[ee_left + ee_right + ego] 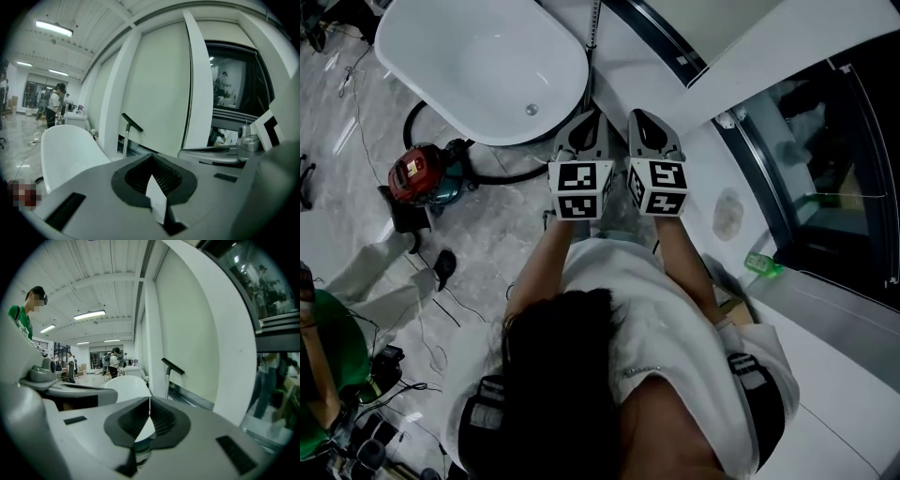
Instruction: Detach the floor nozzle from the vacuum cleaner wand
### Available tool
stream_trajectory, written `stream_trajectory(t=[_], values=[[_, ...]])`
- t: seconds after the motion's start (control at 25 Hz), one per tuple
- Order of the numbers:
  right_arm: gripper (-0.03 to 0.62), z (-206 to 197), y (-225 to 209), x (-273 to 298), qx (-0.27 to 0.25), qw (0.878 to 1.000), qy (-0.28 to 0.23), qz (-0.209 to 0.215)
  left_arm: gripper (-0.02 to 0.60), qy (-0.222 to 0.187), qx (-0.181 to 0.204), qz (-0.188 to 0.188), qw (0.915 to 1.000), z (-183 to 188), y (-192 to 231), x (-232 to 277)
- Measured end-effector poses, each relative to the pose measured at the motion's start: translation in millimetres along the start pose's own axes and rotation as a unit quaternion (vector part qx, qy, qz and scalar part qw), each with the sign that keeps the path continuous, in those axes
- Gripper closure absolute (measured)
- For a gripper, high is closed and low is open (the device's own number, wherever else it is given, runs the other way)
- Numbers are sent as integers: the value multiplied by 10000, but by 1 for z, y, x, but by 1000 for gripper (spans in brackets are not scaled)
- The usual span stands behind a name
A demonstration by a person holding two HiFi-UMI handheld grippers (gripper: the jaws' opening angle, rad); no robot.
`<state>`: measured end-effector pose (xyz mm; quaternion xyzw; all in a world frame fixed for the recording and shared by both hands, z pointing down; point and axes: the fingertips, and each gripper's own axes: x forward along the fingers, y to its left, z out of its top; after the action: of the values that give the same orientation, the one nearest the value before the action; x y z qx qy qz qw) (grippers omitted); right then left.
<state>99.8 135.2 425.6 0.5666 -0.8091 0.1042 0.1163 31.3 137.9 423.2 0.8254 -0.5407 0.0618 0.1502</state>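
- The red vacuum cleaner [414, 176] sat on the floor at the head view's nine o'clock.
- The left gripper [581, 127] was clenched on nothing.
- The floor nozzle [132, 123] topped the upright wand [125, 143] at twelve o'clock, beside the bathtub [478, 66].
- The right gripper [652, 122] was clenched, also empty.

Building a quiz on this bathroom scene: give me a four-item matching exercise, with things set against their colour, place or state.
Things:
1 bathtub
2 vacuum canister
3 left gripper
4 small green object

Descriptions:
A shut, empty
B by the dark window
C red, on the floor
D white, oval

Pairs: 1-D, 2-C, 3-A, 4-B
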Motion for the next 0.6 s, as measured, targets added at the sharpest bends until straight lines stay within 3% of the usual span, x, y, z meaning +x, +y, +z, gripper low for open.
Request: stream_trajectory(t=[0.24,0.6], values=[[579,17,-23,45,90,9997,77,-199,580,147,-66,-70,9998,13,18,50],[579,40,-25,122,87,9995,172,-264,580,302,-48,-322,9990,37,59,113]])
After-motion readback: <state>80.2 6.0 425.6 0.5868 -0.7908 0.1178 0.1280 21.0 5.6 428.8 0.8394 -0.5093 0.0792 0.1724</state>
